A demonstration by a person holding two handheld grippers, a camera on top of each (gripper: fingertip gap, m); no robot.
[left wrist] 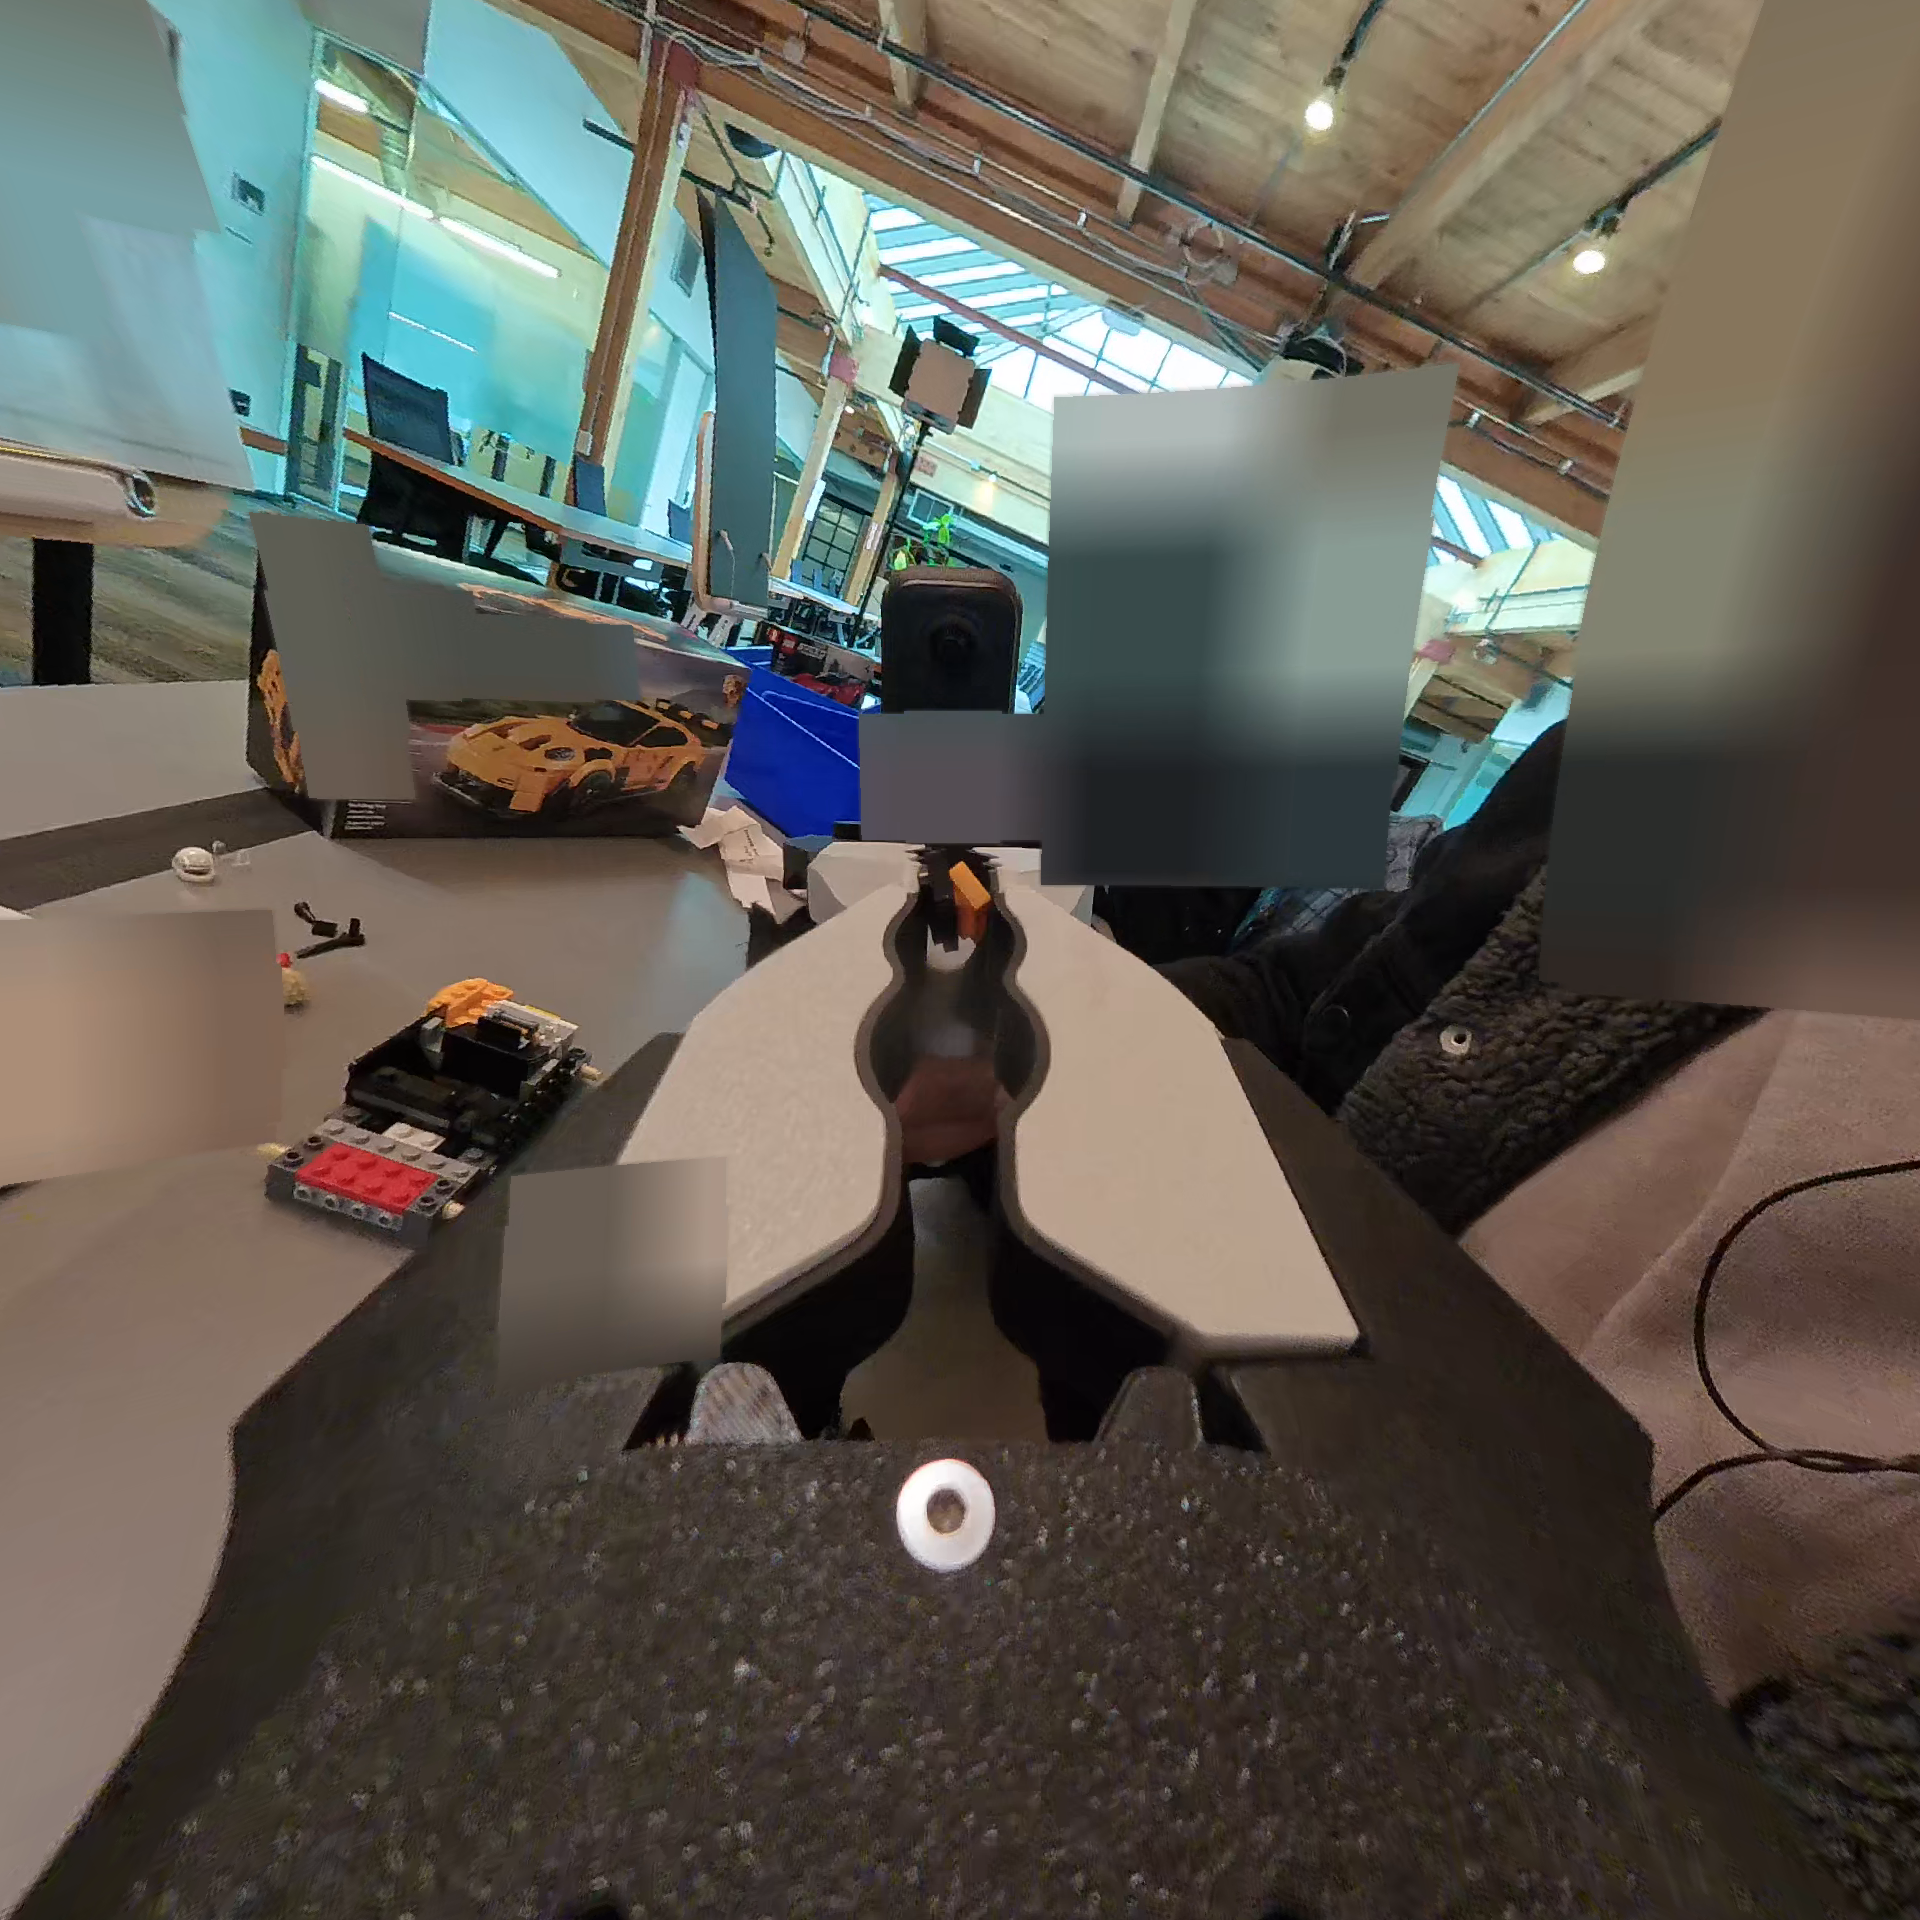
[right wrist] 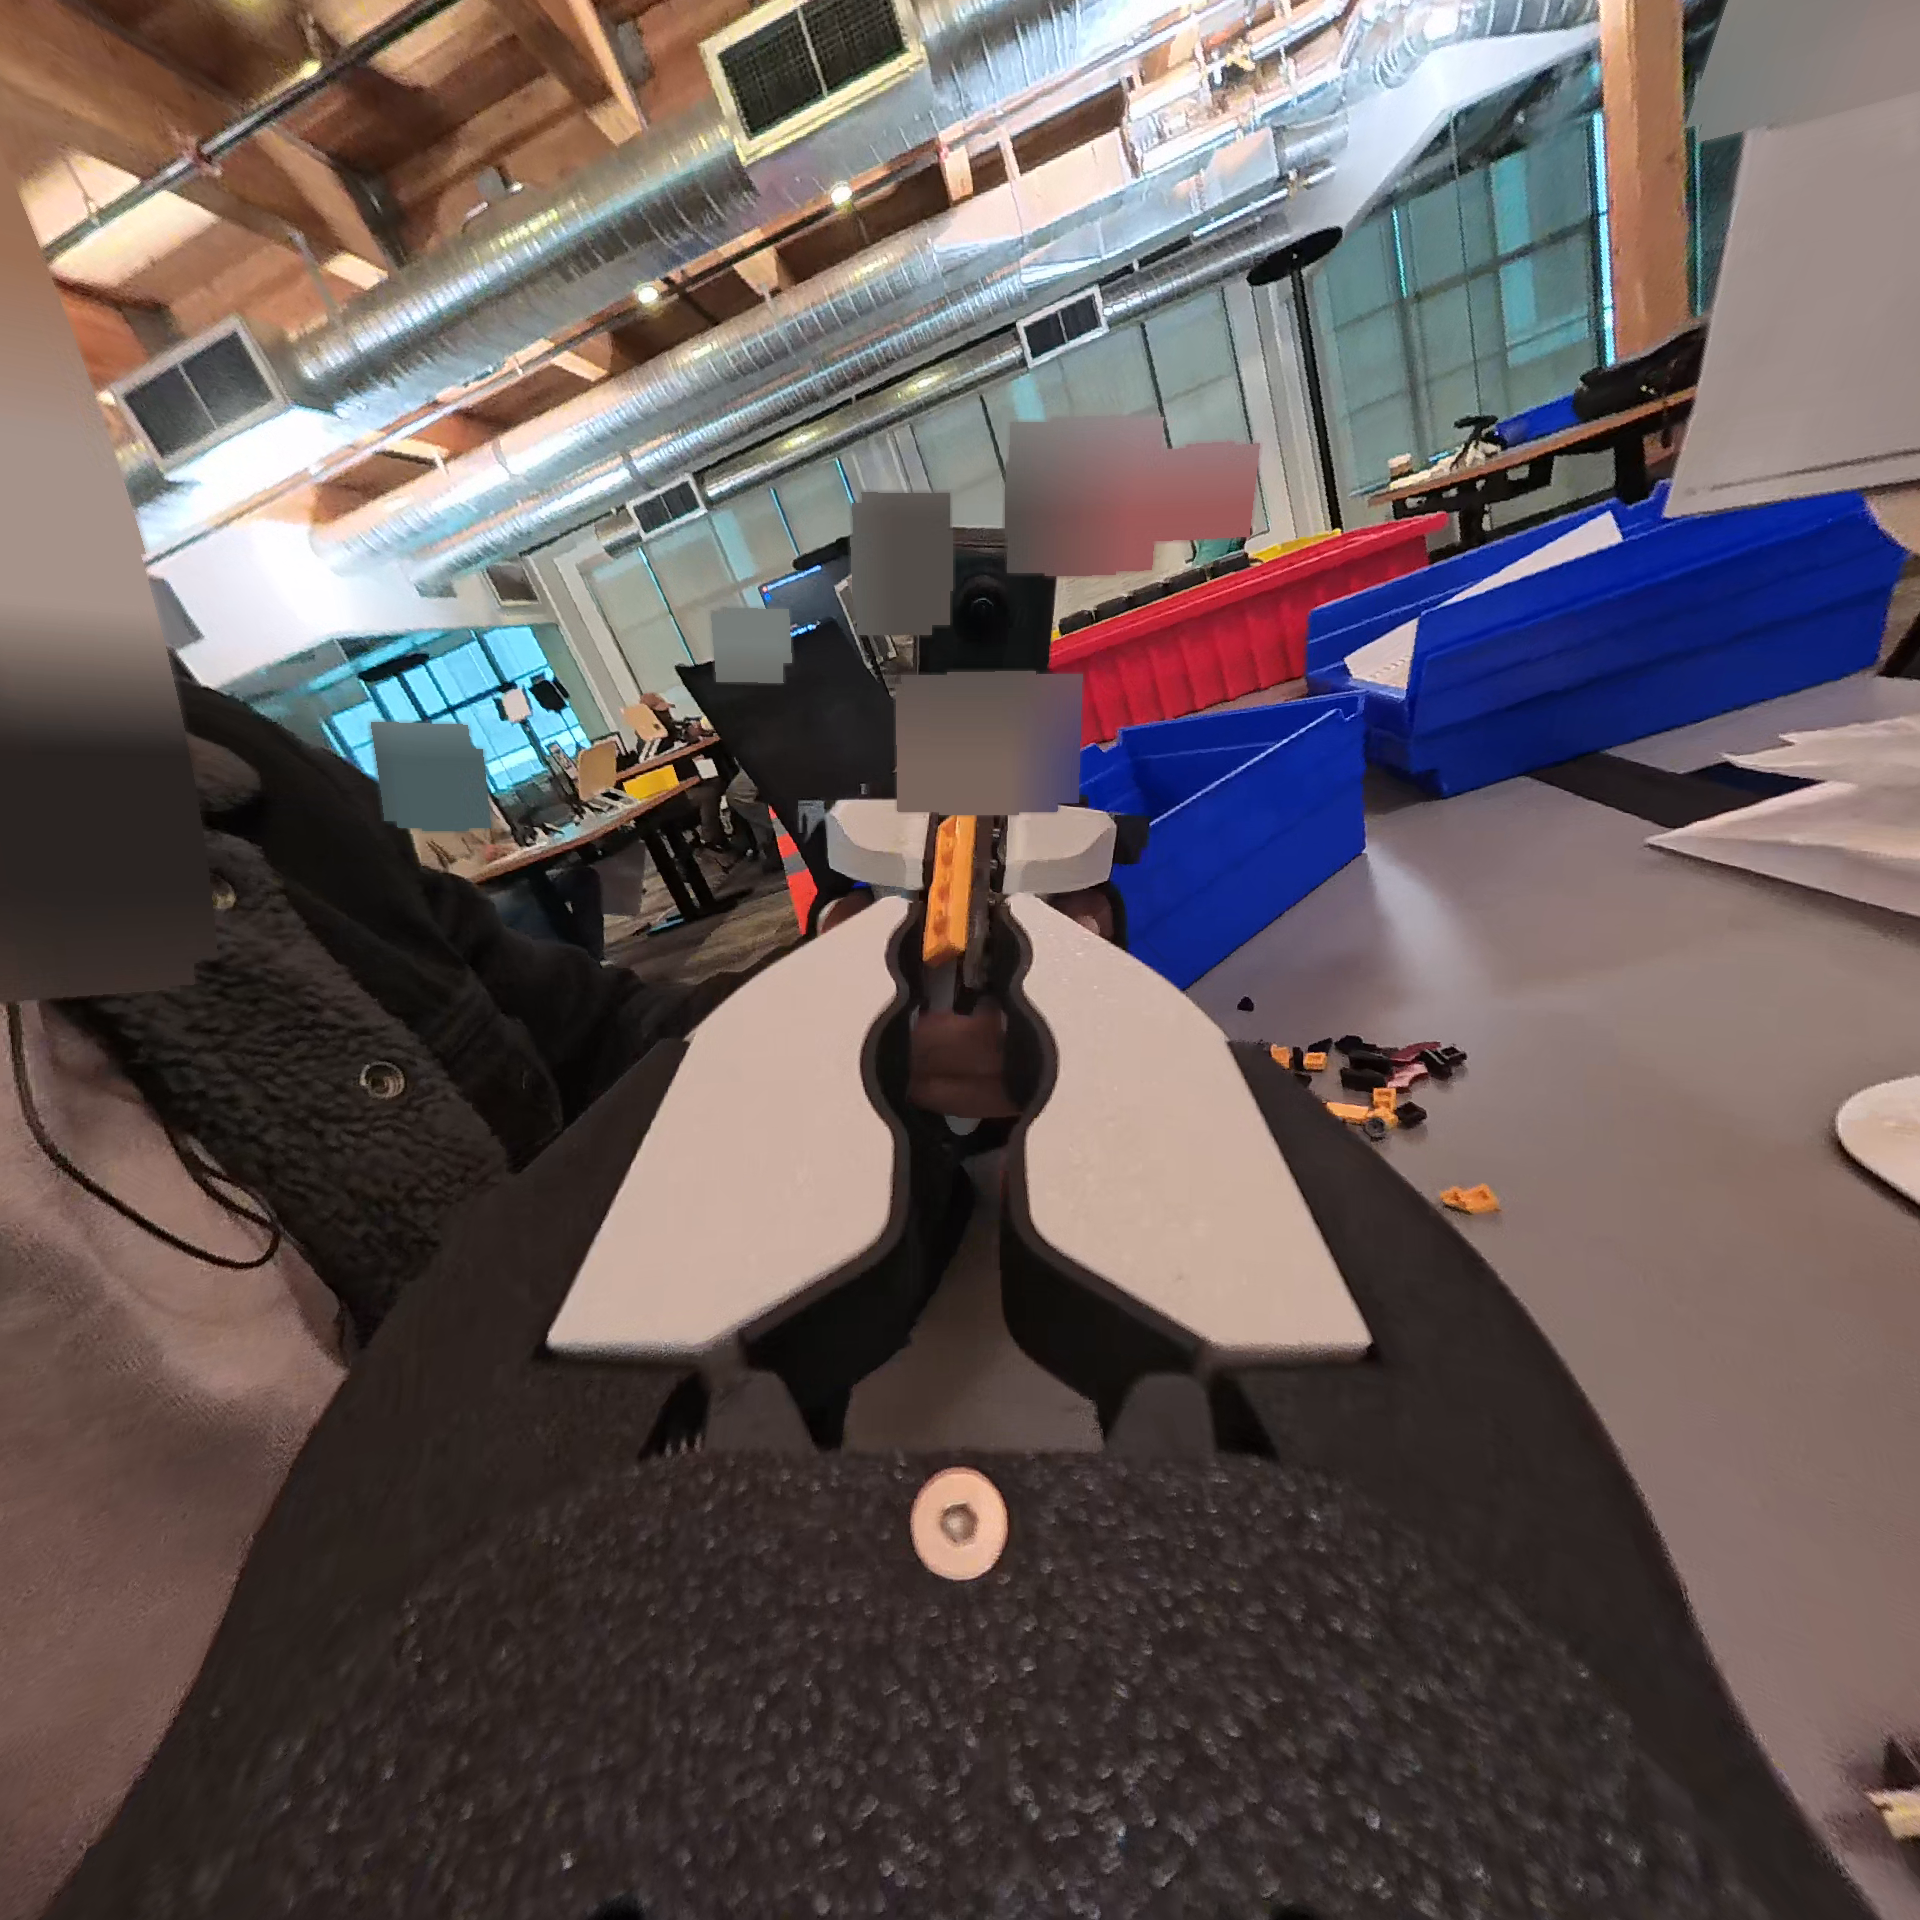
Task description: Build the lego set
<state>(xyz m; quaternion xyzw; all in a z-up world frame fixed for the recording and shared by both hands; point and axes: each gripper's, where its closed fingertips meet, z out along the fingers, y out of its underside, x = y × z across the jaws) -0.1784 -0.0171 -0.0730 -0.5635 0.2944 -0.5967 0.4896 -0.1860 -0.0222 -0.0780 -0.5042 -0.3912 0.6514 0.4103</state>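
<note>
While the orange piece (right wrist: 948, 894) hangs above the desk's (right wrist: 1455, 935) edge, both tongs, left (left wrist: 951, 914) and right (right wrist: 961, 935), clamp it; beyond, nearest blue bin (right wrist: 1247, 821) looks empty, farther bin (right wrist: 1621, 644) holds paper.

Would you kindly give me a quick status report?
Both claws, left and right, shut on one small orange piece. Half-built car on table. Nothing in the way.

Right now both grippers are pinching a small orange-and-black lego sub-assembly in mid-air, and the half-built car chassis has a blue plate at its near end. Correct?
Not quite: the plate at the near end of the half-built car chassis is red, not blue, as the left wrist view shows. The rest holds: the left gripper and right gripper meet on the small orange-and-black sub-assembly above the table.
</note>
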